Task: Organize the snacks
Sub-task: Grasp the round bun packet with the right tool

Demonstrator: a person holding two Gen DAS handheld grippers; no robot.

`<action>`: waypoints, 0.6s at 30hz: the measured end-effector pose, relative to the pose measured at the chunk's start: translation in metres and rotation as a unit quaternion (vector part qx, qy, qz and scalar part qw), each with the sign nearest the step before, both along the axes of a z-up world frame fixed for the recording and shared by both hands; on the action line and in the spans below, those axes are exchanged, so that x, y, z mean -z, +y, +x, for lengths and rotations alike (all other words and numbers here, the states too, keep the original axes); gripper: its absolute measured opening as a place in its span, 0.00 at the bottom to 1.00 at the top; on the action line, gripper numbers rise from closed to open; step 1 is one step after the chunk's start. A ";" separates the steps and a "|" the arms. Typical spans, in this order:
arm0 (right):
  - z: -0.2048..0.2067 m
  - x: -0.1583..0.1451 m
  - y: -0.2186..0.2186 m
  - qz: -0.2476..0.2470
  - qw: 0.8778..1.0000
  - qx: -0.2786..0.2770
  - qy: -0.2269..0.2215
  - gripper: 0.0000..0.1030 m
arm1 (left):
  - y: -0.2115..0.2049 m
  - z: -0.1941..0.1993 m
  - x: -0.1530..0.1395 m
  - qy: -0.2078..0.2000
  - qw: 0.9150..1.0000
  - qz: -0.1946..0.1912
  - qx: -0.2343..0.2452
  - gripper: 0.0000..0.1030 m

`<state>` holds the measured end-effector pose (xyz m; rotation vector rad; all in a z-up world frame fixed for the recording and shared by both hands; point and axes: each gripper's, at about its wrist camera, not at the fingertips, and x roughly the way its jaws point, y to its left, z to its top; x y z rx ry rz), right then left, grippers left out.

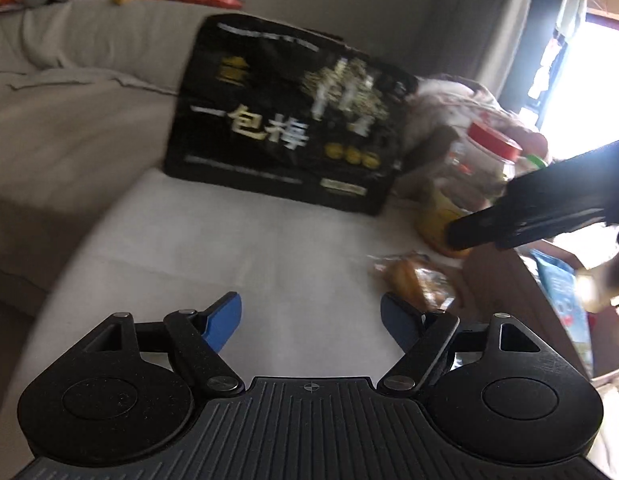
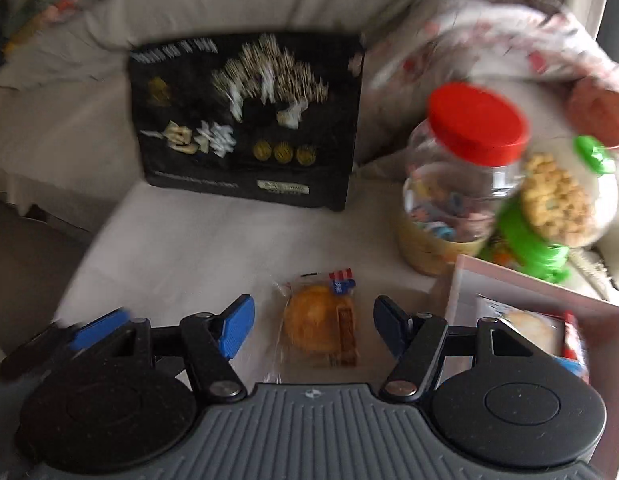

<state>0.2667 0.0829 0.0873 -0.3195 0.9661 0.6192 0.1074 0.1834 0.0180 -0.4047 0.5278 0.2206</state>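
Note:
A wrapped golden pastry (image 2: 321, 320) lies on the pale table (image 2: 181, 240). My right gripper (image 2: 313, 323) hovers over it, open, one blue pad on either side and neither touching it. In the left wrist view the same pastry (image 1: 411, 280) sits just beyond the right fingertip of my left gripper (image 1: 311, 320), which is open and holds nothing. The right gripper's black body (image 1: 549, 208) reaches in from the right. A pink-walled box (image 2: 509, 284) at the right holds snack packets (image 2: 529, 328).
A big black snack bag (image 2: 249, 120) stands at the table's far edge against a grey sofa (image 1: 69, 100). A clear jar with a red lid (image 2: 469, 140) sits on a yellow tub (image 2: 429, 248), beside a green-lidded cookie jar (image 2: 557, 200) on its side. Patterned cloth (image 2: 509, 32) lies behind.

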 end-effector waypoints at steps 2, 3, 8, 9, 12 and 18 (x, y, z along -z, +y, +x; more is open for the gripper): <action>0.011 0.014 0.017 -0.025 1.000 0.009 0.004 0.65 | 0.005 -0.003 0.002 0.003 1.000 -0.014 0.001 0.79; 0.016 0.021 0.025 -0.041 0.999 0.013 0.000 0.65 | 0.006 -0.004 0.002 0.004 1.000 -0.019 0.005 0.79; 0.027 0.042 0.033 -0.064 0.998 0.024 0.005 0.65 | 0.006 -0.009 -0.001 -0.003 1.000 -0.023 0.016 0.79; 0.025 0.042 0.034 -0.065 0.998 0.025 0.004 0.65 | 0.007 -0.009 0.000 -0.003 1.000 -0.024 0.016 0.79; 0.018 0.044 0.031 -0.059 0.997 0.015 0.037 0.61 | 0.007 -0.011 -0.001 -0.002 1.000 -0.026 0.013 0.79; -0.018 0.030 0.013 -0.033 0.999 -0.011 0.034 0.54 | 0.007 -0.009 0.001 0.005 1.000 -0.022 0.008 0.79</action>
